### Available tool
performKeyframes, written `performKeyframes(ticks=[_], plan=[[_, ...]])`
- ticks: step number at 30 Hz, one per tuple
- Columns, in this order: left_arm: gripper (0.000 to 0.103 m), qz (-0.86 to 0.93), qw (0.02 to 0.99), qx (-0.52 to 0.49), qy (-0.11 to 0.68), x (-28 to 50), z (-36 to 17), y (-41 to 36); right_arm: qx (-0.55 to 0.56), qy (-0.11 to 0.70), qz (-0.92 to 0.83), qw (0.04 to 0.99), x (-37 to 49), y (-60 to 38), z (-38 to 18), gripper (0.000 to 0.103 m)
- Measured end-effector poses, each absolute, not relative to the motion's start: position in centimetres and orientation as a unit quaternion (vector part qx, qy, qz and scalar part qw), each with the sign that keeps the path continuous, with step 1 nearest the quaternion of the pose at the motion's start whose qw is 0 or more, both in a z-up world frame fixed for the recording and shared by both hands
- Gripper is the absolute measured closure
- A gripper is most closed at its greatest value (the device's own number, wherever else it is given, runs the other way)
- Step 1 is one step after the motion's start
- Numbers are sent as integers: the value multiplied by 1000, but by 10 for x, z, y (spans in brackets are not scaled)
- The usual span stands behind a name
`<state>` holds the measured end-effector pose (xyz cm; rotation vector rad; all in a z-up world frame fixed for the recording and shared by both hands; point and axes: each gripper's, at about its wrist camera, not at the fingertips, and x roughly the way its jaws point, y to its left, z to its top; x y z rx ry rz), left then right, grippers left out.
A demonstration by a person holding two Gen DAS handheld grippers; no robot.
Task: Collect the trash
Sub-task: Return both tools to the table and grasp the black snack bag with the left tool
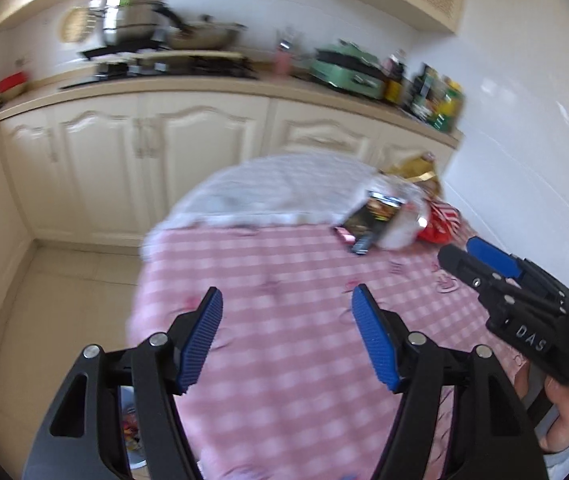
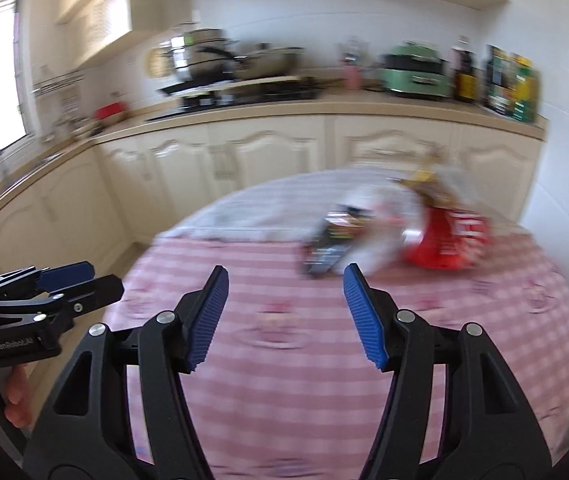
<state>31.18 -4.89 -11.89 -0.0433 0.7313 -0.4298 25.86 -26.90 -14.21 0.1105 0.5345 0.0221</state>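
Both the left gripper (image 1: 286, 300) and right gripper (image 2: 286, 278) hung wide and empty above the table (image 2: 324, 380); the wrappers (image 2: 336, 236) looked light, crinkly, best pinched at an edge

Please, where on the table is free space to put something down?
The near and middle pink checked cloth is bare, from the grippers to the wrappers. The far right is crowded: dark packet, red bag, gold bag. The white cloth behind looks free.

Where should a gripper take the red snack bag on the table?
Judging from its pose, the red snack bag lies slumped beside a white plastic bag; pinch its free crumpled right edge, coming from the near right, away from the clutter.
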Motion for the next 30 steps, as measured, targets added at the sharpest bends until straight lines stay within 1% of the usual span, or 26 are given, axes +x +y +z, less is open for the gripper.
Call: performKeyframes(ticks=[6,12,19,23,24,25,26,27,29,30], plan=[[37,-242,901,22,359,344,-126,-123,71,274,-30,959,272,-326,-149,41],[37,-267,891,53,364,377,-137,-175,84,284,-36,954,285,-350,-160,39],[37,-275,884,56,373,407,-151,-207,99,298,-27,949,303,-364,-172,39],[38,-256,885,45,387,422,-157,-209,102,302,-22,948,308,-367,-174,39],[41,-259,882,37,391,424,-158,-207,103,302,-21,948,308,-368,-174,39],[55,-263,879,32,395,426,-158,-206,104,301,-19,948,308,-368,-174,39],[62,-271,875,23,401,428,-159,-205,103,301,-19,948,309,-368,-173,39],[65,-270,876,22,399,428,-158,-204,103,300,-19,948,309,-368,-173,39],[87,-273,877,30,394,426,-156,-203,101,302,-17,948,310,-367,-171,39],[91,-274,879,31,389,423,-153,-202,99,302,-16,948,311,-366,-170,39]])
